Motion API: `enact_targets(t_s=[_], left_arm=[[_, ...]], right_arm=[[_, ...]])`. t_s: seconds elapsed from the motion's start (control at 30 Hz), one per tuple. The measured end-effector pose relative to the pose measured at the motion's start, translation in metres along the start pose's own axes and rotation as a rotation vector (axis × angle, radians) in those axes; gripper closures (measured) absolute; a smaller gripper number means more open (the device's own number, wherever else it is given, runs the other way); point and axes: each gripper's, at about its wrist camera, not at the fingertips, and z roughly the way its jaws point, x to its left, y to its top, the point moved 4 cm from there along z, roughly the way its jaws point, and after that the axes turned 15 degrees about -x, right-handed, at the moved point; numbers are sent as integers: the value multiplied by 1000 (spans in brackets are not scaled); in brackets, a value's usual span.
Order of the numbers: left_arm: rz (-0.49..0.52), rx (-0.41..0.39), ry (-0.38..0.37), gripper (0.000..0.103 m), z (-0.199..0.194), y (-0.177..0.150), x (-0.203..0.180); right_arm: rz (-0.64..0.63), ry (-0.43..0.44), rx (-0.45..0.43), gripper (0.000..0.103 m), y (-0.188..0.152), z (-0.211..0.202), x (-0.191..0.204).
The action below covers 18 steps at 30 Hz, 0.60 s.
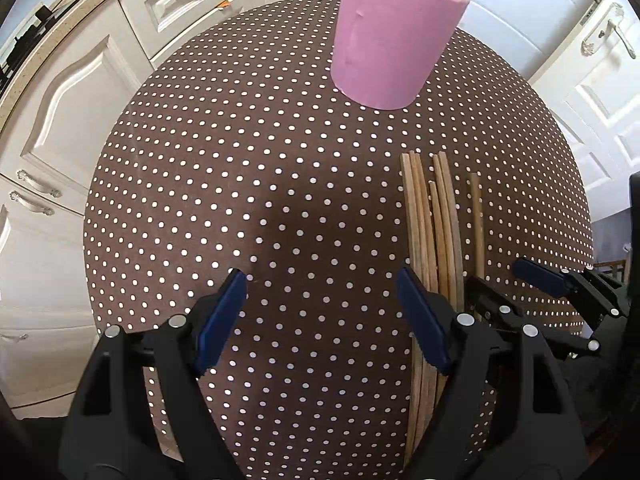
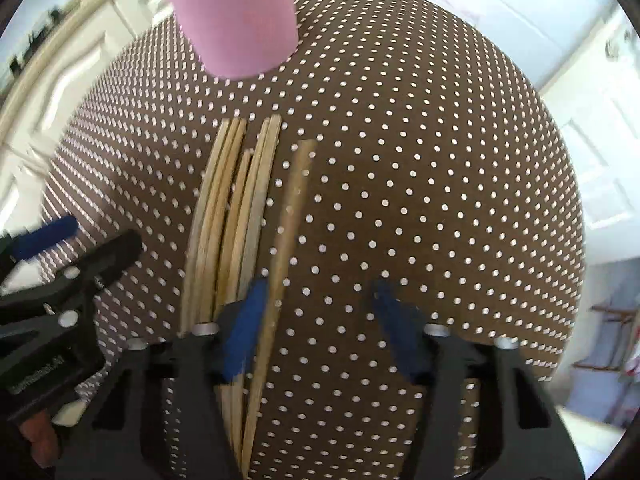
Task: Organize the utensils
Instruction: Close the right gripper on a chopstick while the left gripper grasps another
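chopsticks [image 2: 240, 216] flat on table [image 2: 400, 160], long axis 12–6 | stray stick at right gripper [image 2: 316, 332] 11 o'clock, nearer arm | both jaws apart, empty | left gripper [image 1: 320, 320] | pink holder [image 1: 392, 44] 12 o'clock

A home kitchen: cream panelled cabinets [image 1: 72, 120] with ornate metal handles [image 1: 38, 186] under a speckled countertop [image 1: 48, 40], beside a table [image 1: 240, 184] in brown polka-dot cloth.
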Motion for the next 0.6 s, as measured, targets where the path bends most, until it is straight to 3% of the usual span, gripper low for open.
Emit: enact_targets(t_s=[0.07,0.2,0.37,0.6], left_arm=[[1,5,-5,27,1,-1,-3],[-4,24,-25,27,4,-4,-10],[-6,50,-48,27,10,-7,-22],[14,85,-13,27,22,-14,-32]], right_arm=[[-9,7,-5,80,0,1,6],[-18,25,-11,94,-1,4,11],[-2,66,-15,99,-1,8,8],[12,91,-16,99,1,10,5]])
